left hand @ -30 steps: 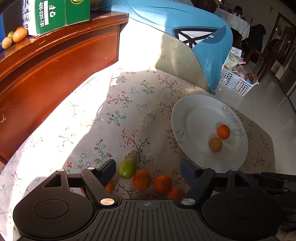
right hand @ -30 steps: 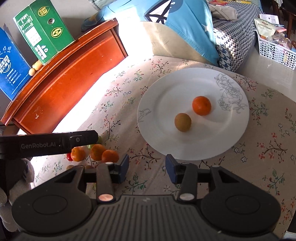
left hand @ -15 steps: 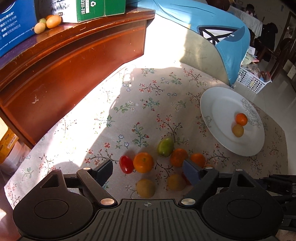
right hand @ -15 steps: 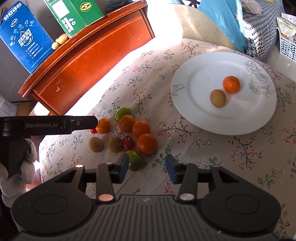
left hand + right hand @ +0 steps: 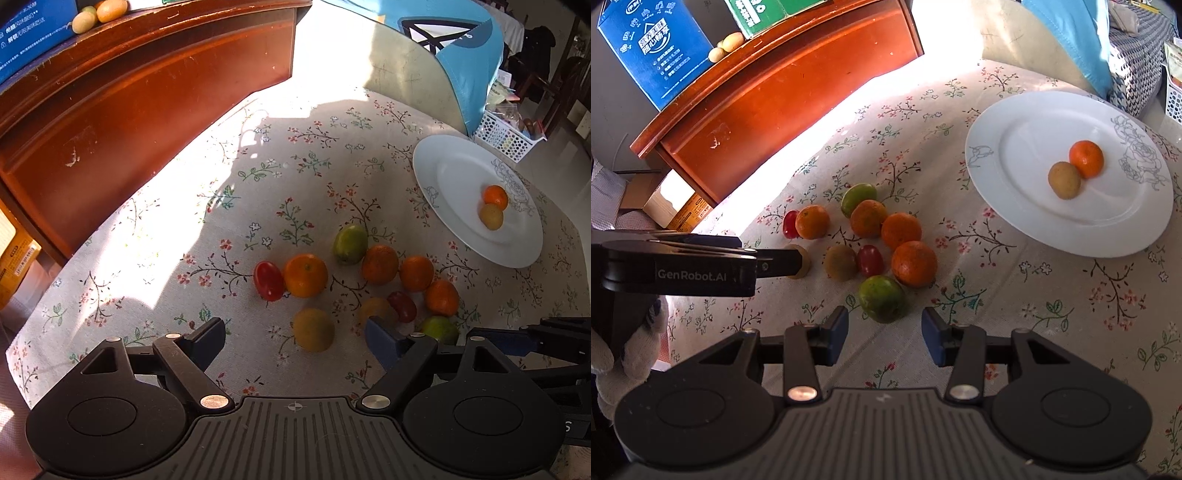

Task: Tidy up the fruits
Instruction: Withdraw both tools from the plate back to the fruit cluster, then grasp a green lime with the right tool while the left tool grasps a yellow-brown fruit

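A pile of loose fruit lies on the floral tablecloth (image 5: 295,155): several oranges (image 5: 306,275), two red tomatoes (image 5: 268,280), two green fruits (image 5: 882,299) and brown ones. My left gripper (image 5: 295,341) is open wide over the pile's near edge. A brown fruit (image 5: 314,329) sits between its fingertips, apart from both pads. My right gripper (image 5: 884,332) is open just short of the nearer green fruit, touching nothing. The white plate (image 5: 1015,166) at the right holds one orange (image 5: 1086,158) and one brown fruit (image 5: 1064,180).
A red-brown wooden cabinet (image 5: 147,96) borders the table at the back left, with a blue box (image 5: 653,48), a green box and two small fruits on top. A blue cushion (image 5: 469,48) and a white basket (image 5: 506,136) lie beyond the plate. A gloved hand (image 5: 624,362) holds the left gripper.
Both cameras have drawn back from the plate toward the fruit pile, which now lies just ahead of the fingertips. The left fingers now straddle a brown fruit, and the right fingers face a green one.
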A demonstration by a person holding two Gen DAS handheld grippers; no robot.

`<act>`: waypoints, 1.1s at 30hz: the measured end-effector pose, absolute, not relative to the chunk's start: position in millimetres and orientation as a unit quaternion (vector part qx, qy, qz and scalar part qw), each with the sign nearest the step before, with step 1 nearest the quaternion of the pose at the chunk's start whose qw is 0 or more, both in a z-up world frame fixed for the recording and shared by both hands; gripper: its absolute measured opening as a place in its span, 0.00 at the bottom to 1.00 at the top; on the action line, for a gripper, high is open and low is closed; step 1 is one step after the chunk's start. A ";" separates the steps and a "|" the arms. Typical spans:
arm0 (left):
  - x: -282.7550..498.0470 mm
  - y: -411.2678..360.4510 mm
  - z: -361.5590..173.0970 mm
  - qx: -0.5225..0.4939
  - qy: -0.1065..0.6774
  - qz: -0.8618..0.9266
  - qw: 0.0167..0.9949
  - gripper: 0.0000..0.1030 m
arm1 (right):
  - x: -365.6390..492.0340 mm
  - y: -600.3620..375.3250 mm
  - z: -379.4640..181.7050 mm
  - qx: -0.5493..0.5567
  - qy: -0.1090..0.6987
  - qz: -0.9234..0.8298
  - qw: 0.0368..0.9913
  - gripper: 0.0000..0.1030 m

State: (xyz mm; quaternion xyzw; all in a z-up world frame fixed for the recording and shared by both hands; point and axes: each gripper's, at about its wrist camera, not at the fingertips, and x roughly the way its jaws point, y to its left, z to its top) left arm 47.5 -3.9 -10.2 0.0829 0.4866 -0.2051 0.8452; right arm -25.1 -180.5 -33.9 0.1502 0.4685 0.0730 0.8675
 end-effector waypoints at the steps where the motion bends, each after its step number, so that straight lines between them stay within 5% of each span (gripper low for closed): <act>1: 46.9 -4.5 -11.4 0.085 0.487 -0.206 0.845 0.81 | -24.9 -179.9 -34.3 0.149 0.468 0.072 0.868 0.44; 11: 41.0 -12.2 -24.0 0.116 0.482 -0.212 0.842 0.80 | -19.2 -173.2 -38.4 0.137 0.466 0.068 0.871 0.43; 17: 38.4 -14.3 -24.5 0.118 0.473 -0.216 0.846 0.79 | -18.0 -172.5 -40.0 0.136 0.465 0.064 0.873 0.34; 19: 37.6 -14.6 -25.0 0.119 0.473 -0.220 0.845 0.67 | -18.2 -172.9 -40.2 0.136 0.463 0.063 0.873 0.31; 23: 39.3 -14.3 -28.5 0.116 0.478 -0.216 0.844 0.63 | -18.1 -173.4 -40.1 0.140 0.462 0.064 0.873 0.29; 25: 39.9 -14.3 -30.4 0.116 0.481 -0.217 0.841 0.52 | -18.1 -173.5 -39.9 0.139 0.462 0.064 0.874 0.29; 33: 41.2 -14.1 -29.8 0.109 0.477 -0.220 0.844 0.33 | -20.1 -174.7 -38.9 0.141 0.461 0.065 0.874 0.29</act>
